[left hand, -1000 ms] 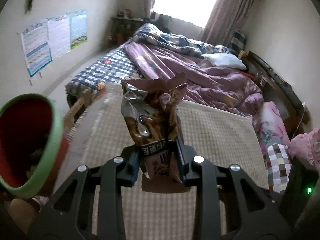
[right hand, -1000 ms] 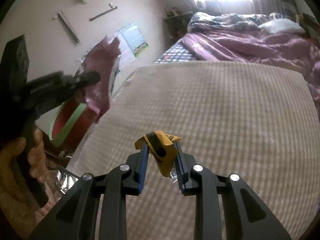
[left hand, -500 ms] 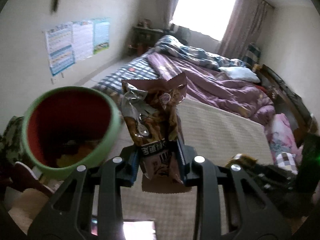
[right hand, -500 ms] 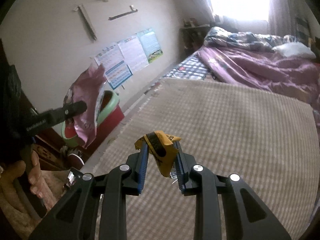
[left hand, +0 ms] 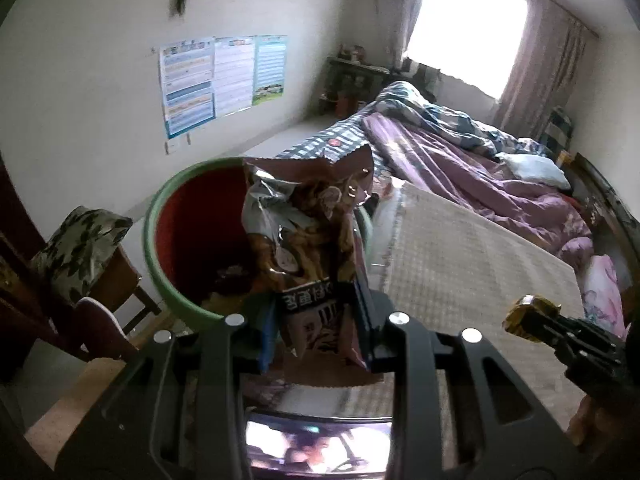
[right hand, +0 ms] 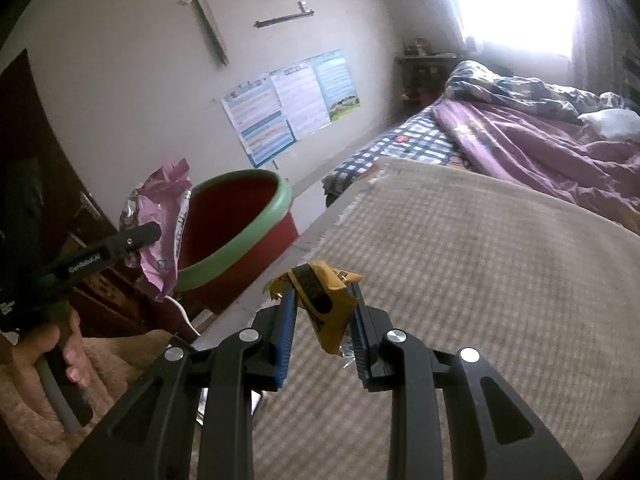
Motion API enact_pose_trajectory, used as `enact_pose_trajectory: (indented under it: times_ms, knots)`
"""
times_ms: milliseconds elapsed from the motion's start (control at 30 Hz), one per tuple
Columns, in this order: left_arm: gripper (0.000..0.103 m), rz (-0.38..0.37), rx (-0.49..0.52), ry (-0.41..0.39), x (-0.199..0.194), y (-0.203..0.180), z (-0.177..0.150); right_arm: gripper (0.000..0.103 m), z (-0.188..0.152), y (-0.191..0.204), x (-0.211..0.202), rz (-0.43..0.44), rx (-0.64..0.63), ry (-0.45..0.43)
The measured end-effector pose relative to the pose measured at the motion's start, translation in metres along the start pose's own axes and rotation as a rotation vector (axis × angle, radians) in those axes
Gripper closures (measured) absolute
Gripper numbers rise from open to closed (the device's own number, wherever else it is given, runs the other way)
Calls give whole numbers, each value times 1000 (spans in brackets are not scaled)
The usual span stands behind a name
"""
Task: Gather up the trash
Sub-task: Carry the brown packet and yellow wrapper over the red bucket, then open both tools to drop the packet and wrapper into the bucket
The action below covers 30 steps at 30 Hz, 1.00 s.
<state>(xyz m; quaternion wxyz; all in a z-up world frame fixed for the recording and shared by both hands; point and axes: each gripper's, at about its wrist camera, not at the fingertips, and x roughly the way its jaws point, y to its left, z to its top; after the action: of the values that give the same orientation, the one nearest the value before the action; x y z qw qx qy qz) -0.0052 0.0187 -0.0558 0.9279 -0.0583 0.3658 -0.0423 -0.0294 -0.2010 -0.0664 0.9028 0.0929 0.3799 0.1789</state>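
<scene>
Left hand-held gripper (left hand: 316, 320) angled downward | clamps snack bag (left hand: 308, 236) | beside bin (left hand: 180, 280)

Glossy crinkled foil snack bag (left hand: 308, 240), smooth plastic bin (left hand: 160, 240), coarse woven mat (right hand: 480, 264), matt black claws.

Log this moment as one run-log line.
left gripper: shut on brown foil snack bag, at green-rimmed red bin | right gripper: shut on yellow wrapper over beige mat

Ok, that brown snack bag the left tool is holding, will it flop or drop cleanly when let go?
The snack bag stands upright above the left tool, so probably fairly stiff foil. It looks torn open and crumpled, likely light, so it may flutter rather than drop straight.
</scene>
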Motion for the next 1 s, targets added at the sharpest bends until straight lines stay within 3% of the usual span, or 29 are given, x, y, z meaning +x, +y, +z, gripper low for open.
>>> enact_pose_trajectory:
  times_ms: [1000]
  knots:
    - [71, 67, -44, -4, 36, 69, 27, 78, 62, 76, 97, 119, -121, -13]
